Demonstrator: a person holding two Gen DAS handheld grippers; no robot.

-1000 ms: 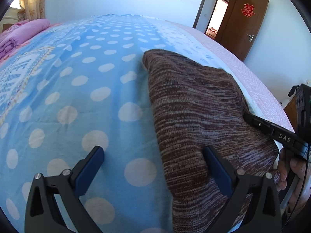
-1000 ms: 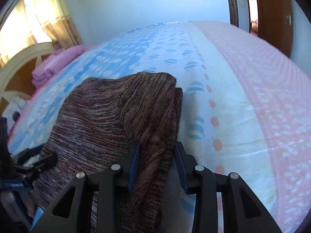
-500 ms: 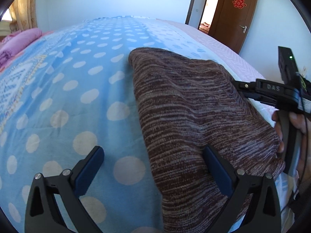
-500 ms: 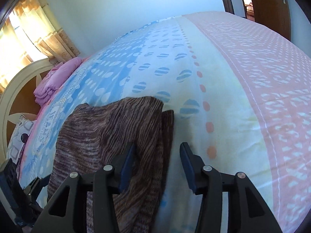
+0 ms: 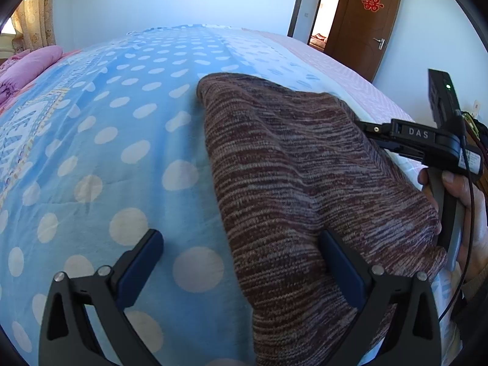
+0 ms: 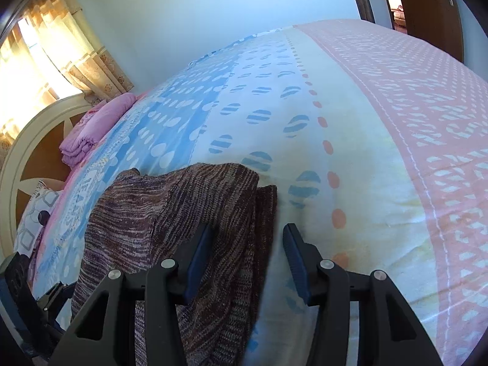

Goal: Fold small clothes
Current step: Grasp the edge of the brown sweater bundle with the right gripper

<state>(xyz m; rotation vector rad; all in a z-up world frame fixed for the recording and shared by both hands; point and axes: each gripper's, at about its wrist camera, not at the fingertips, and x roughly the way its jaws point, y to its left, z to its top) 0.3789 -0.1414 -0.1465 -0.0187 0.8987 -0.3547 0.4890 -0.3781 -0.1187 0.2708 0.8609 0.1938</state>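
A brown-and-grey knit garment point(image 5: 289, 167) lies folded lengthwise on the bed, and its right edge point(image 6: 183, 213) shows doubled layers. My left gripper point(image 5: 241, 262) is wide open low over the near end. Its right finger point(image 5: 341, 271) rests against the knit, and its left finger point(image 5: 140, 262) hangs over the bare sheet. My right gripper point(image 6: 247, 256) is open. The garment's right edge lies loosely between the jaws, against the left pad point(image 6: 198, 259) and clear of the right pad point(image 6: 294, 259). A hand point(image 5: 469, 201) holds the right gripper point(image 5: 375, 137) at the garment's right side.
The bed has a blue polka-dot sheet point(image 5: 106, 152) that turns cream and pink point(image 6: 427, 152) toward the right. Folded pink bedding point(image 6: 94, 128) and a round headboard point(image 6: 24, 158) sit at the far left. A brown door point(image 5: 366, 24) stands open behind the bed.
My right gripper's jaws have spread off the knit edge they pinched and drawn back toward the garment's near right side. The left gripper has stayed in place, still open.
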